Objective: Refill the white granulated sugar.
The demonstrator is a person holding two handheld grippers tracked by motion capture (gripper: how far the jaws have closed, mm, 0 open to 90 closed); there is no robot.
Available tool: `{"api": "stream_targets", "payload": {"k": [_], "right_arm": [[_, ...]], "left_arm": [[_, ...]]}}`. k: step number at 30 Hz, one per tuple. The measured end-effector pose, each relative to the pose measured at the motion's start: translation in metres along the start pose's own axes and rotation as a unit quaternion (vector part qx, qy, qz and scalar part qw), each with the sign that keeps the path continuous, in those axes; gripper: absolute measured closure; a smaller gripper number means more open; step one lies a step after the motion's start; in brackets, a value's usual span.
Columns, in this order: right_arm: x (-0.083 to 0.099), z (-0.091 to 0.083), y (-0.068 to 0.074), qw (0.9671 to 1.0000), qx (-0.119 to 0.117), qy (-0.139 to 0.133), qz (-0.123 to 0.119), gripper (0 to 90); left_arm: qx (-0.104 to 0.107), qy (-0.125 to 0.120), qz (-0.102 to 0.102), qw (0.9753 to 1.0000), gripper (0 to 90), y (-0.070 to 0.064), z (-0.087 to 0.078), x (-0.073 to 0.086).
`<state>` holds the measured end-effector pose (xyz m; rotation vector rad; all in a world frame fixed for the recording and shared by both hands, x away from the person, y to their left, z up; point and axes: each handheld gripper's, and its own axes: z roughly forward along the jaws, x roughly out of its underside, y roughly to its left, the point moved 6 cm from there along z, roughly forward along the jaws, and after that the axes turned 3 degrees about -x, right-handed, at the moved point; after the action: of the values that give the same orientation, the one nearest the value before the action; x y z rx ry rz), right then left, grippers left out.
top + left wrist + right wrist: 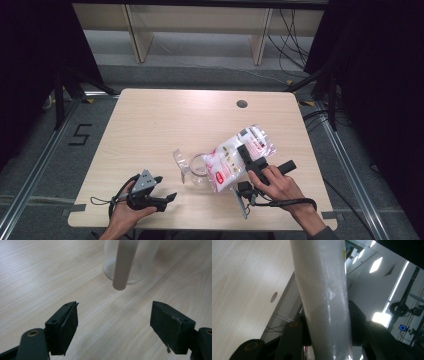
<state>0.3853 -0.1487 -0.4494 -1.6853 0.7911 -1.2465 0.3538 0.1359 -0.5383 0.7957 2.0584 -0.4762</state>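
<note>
- Right gripper, lower right of centre in the high view: jaws clamped on a white-and-pink bag, tilted over a clear glass jar.
- Right gripper view: the bag runs up the middle of the frame, pinched between the two black jaws.
- Left gripper, lower left of the high view, rests low at the table edge, apart from the jar.
- Left gripper view: jaws spread wide, nothing between them; jar at top centre.
</note>
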Motion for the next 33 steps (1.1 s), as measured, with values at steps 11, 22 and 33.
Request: {"api": "stream_targets", "payload": {"k": [11,22,33], "right_arm": [[0.000,-0.005,-0.006,0.9999,-0.001,-0.005,-0.013,65.6],[-0.004,-0.003,-0.008,0.9998,-0.006,-0.014,-0.012,65.8],[-0.002,-0.004,-0.011,0.9995,-0.014,-0.017,-0.022,66.0]], "left_arm": [[-0.002,0.001,-0.001,1.0000,22.1,0.000,-0.001,0.000],[-0.001,0.000,-0.009,1.0000,22.1,-0.001,0.000,0.000],[-0.006,0.004,0.005,1.0000,22.1,0.002,-0.003,0.000]]}}
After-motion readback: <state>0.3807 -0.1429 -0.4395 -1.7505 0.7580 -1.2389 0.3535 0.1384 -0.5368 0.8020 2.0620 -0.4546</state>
